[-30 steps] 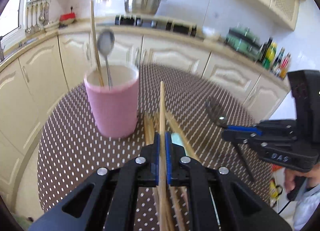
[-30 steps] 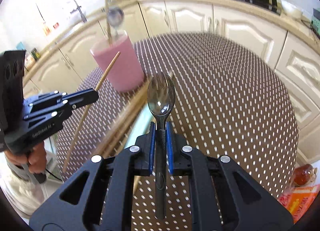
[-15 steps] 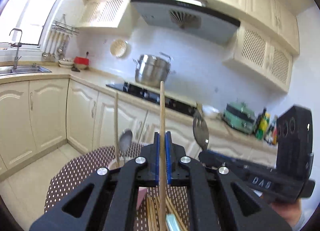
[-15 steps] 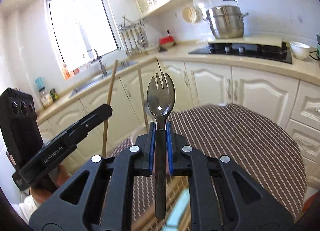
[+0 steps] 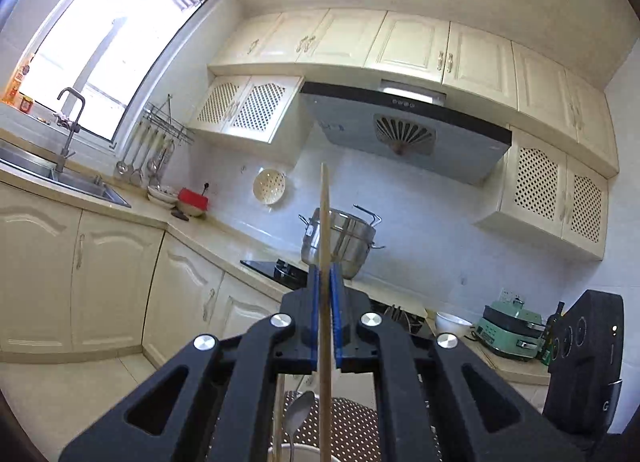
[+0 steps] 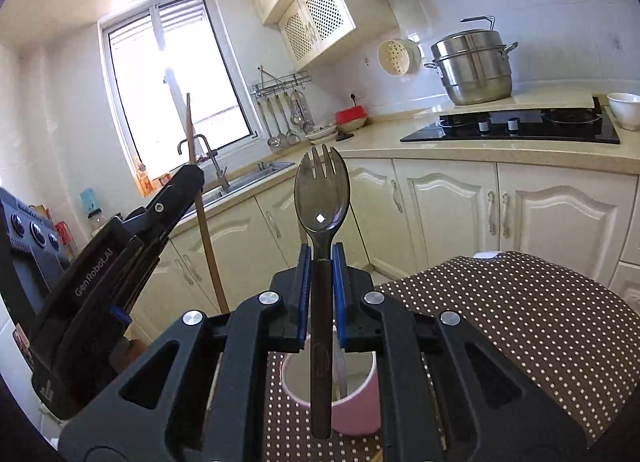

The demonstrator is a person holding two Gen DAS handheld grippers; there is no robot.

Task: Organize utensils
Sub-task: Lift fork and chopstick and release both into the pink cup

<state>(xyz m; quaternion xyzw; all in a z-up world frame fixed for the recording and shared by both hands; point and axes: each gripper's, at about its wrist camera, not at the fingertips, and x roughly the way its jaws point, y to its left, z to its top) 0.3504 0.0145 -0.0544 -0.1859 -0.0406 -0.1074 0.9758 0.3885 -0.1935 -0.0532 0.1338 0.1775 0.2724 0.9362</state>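
Two claws are up over the desk (image 6: 540,302), and each one grips one thing. I see my left claw (image 5: 325,314) shut tight on a wooden chopstick (image 5: 325,222). My right claw (image 6: 320,294) is shut tight on a dark spork (image 6: 321,198). Both things stand straight up, long way up and down, with the spork's prongs on top.

I see the pink cup (image 6: 352,410) right under my right claw, and the spork's handle end hangs over its open mouth. The cup also shows low between my left claw's arms, with a spoon (image 5: 298,414) standing in it. The chopstick's low end looks near the rim, but I cannot tell if it is inside.

I think the right claw is nearer, so the spork just needs to go straight down.
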